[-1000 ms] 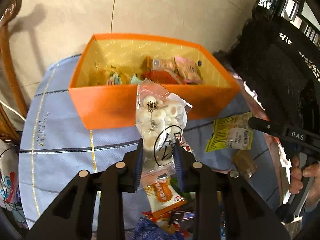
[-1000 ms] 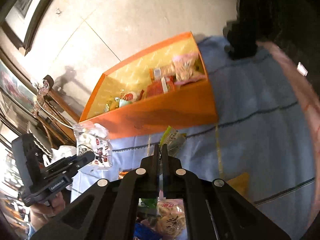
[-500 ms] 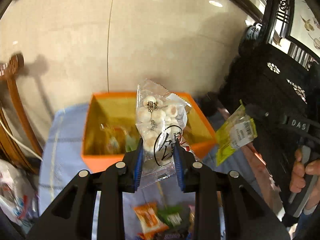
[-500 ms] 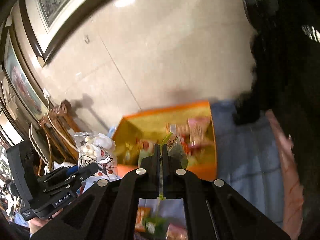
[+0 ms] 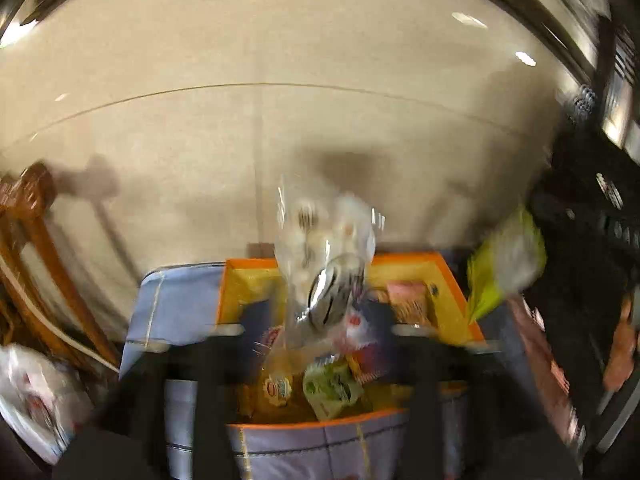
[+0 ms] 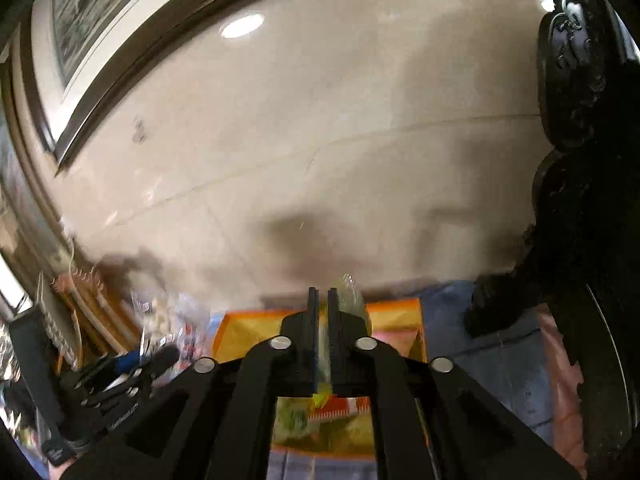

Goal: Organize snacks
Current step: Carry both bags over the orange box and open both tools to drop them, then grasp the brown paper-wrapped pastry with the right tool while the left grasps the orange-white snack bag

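"Where's the clear bag (image 5: 324, 248)?"
"Loose between the left gripper's (image 5: 318, 328) jaws, which just opened wide (blurry). Box (image 5: 452, 280) at its 6 o'clock."
"Right gripper (image 6: 323, 300)?"
"Just opened a crack, green bag (image 6: 350, 292) between."

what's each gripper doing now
left gripper: open, jaws just opening, candy bag loose between them
right gripper: jaws just opening, green packet between, grip cannot be told
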`<state>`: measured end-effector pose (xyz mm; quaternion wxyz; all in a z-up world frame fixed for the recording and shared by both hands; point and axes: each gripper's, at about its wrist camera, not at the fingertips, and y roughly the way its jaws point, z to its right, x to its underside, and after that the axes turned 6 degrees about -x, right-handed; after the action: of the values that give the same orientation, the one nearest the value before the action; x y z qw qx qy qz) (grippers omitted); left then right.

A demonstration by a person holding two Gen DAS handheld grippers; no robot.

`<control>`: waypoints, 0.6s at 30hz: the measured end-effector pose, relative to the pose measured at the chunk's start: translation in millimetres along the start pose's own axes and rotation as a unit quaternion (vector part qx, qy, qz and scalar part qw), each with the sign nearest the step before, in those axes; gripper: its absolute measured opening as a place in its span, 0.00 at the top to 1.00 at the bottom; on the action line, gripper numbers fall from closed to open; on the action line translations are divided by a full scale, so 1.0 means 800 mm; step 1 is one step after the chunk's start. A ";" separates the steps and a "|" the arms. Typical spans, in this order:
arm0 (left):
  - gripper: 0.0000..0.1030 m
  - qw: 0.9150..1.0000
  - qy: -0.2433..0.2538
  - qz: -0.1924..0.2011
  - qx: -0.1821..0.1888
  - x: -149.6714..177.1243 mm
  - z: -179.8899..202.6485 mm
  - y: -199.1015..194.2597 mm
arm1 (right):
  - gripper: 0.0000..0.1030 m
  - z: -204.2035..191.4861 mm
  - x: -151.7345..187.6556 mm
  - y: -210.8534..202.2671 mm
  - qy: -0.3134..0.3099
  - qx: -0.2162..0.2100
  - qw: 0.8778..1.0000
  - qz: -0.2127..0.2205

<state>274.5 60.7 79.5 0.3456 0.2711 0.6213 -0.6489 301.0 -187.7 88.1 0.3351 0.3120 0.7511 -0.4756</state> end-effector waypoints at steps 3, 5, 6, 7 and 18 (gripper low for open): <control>0.04 0.999 -0.028 -0.009 0.016 -0.002 -0.005 0.006 | 0.03 -0.010 -0.001 -0.001 -0.039 0.060 0.997 0.017; 0.04 1.000 -0.008 -0.002 0.000 -0.002 -0.002 0.007 | 0.03 -0.010 0.002 -0.005 -0.047 0.043 0.998 0.016; 0.04 1.000 0.003 -0.001 -0.007 0.000 0.000 0.007 | 0.03 -0.009 0.002 -0.009 -0.048 0.043 0.998 0.016; 0.04 1.000 0.011 -0.005 -0.008 0.007 -0.002 0.005 | 0.03 -0.007 0.004 -0.014 -0.048 0.047 0.998 0.018; 0.04 0.988 0.137 -0.070 0.009 0.177 -0.002 0.000 | 0.03 0.030 0.135 -0.050 -0.126 0.054 0.987 -0.081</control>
<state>187.6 46.2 -30.9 0.2083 0.3164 0.6746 -0.6335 211.5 -207.4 14.1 0.3697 0.2052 0.6992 -0.5765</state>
